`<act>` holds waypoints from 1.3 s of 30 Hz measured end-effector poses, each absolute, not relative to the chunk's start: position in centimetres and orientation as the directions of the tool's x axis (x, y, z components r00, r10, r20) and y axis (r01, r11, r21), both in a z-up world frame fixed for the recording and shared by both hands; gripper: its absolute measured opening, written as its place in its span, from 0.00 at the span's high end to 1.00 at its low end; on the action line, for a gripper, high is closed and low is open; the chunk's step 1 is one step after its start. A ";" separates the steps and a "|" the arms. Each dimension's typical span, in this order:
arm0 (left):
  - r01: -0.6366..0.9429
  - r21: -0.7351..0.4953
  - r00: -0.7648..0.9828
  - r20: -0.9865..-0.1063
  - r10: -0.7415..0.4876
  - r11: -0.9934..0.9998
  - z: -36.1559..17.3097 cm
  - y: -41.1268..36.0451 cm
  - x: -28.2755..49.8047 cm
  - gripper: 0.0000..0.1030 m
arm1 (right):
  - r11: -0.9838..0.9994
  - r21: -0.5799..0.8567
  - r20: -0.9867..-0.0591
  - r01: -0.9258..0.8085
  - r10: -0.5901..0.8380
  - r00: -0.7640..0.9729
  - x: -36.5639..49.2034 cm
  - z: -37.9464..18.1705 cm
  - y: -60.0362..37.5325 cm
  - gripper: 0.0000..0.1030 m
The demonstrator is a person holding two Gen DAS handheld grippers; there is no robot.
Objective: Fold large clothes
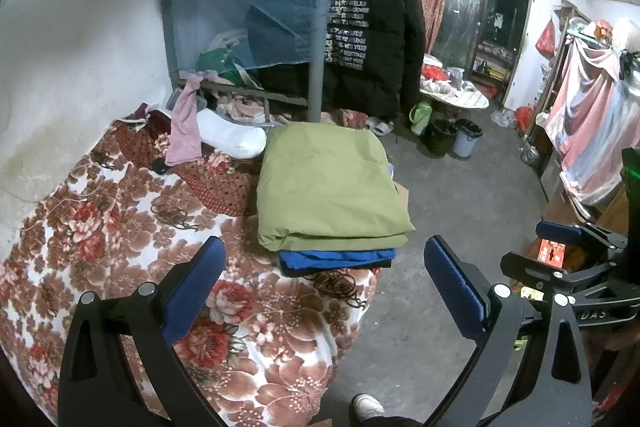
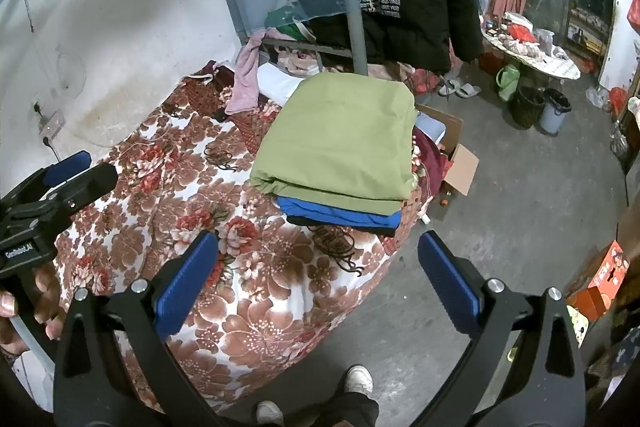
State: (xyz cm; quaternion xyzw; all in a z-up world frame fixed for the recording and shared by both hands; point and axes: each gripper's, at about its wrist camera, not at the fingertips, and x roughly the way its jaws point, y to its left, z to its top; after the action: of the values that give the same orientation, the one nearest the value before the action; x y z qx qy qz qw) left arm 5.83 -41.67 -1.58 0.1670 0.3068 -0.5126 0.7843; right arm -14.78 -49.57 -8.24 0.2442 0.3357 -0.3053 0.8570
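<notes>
Both grippers, left gripper (image 1: 324, 267) and right gripper (image 2: 318, 263), gape wide and empty at lower frame, clear of the folded green garment (image 2: 340, 139) stacked mid-frame on the floral bed (image 2: 260, 307), apparently finished.

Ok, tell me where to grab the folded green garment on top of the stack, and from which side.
Take the green garment at its near folded edge, coming in low from the near side with either tool. That edge forms a thick rolled lip overhanging the blue garment beneath, so a finger could likely slip under it. Both the left tool and right tool are open and empty, facing that edge.
</notes>
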 end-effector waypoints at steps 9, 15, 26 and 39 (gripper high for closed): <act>0.910 -0.056 0.277 -0.654 -0.704 0.410 -1.5 -41.4 5.7 0.05 | 0.688 0.209 -0.726 0.695 -0.367 0.582 -14.8 -8.4 -49.2 0.05; 0.913 -0.093 0.245 -0.652 -0.717 0.397 -1.2 -41.7 6.6 0.05 | 0.688 0.202 -0.721 0.697 -0.377 0.581 -14.9 -8.3 -49.1 0.05; 0.914 -0.089 0.249 -0.645 -0.722 0.395 -1.1 -41.9 7.0 0.05 | 0.690 0.190 -0.715 0.698 -0.390 0.580 -14.7 -8.0 -49.4 0.05; 0.911 -0.081 0.261 -0.647 -0.716 0.405 -1.4 -42.3 7.4 0.05 | 0.696 0.210 -0.713 0.687 -0.372 0.595 -14.3 -8.2 -49.4 0.05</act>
State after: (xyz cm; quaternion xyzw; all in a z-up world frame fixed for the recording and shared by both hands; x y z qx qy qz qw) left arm 7.43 -42.34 -1.36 0.1567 0.3107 -0.5225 0.7784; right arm -14.26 -49.45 -8.22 0.2394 0.3288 -0.3076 0.8602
